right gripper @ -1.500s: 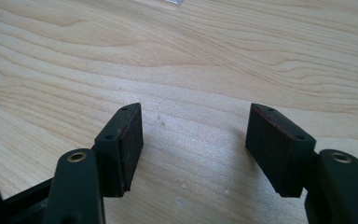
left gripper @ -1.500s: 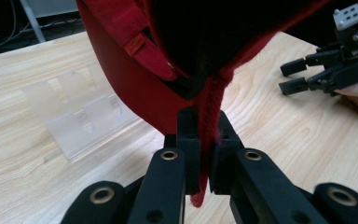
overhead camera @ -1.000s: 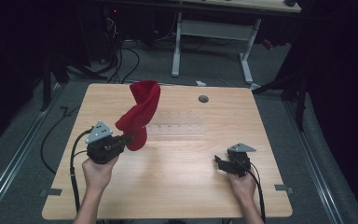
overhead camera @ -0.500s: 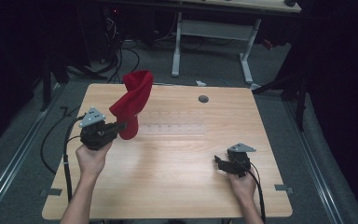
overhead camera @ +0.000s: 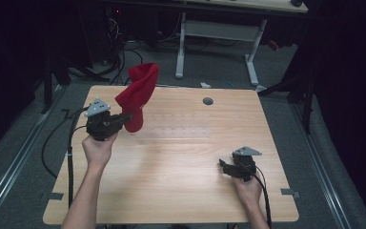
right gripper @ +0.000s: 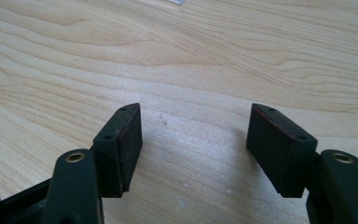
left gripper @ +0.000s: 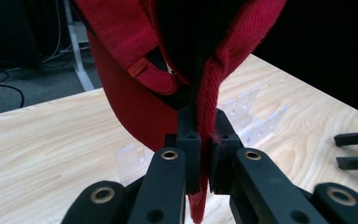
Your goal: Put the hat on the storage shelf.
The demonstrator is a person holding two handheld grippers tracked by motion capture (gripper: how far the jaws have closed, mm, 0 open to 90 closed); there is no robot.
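**Red cap held up off the desk by the left tool**

The red cap [overhead camera: 137, 95] hangs in the air over the desk's [overhead camera: 181, 191] ten o'clock area, raised clear of the wood. The left tool [overhead camera: 124, 118] has its jaws clamped on a fold of the red fabric; in the left gripper view the cloth [left gripper: 205, 116] runs straight down between the two pads, and a strip of it pokes out below them. From there the cap's top is cut off by the frame, and its inside is too dark to read. A small red tab sits on a strap at about eleven o'clock from the jaws.

Under and behind the cap lies a clear plastic piece [left gripper: 242, 112] on the desk, faint against the wood and hard to make out from above.

The right tool [overhead camera: 224, 167] rests low near five o'clock on the desk, well apart from the cap, its jaws spread wide with nothing but bare wood [right gripper: 191, 140] between them. A small dark round spot [overhead camera: 208, 101] marks the desk at one o'clock.
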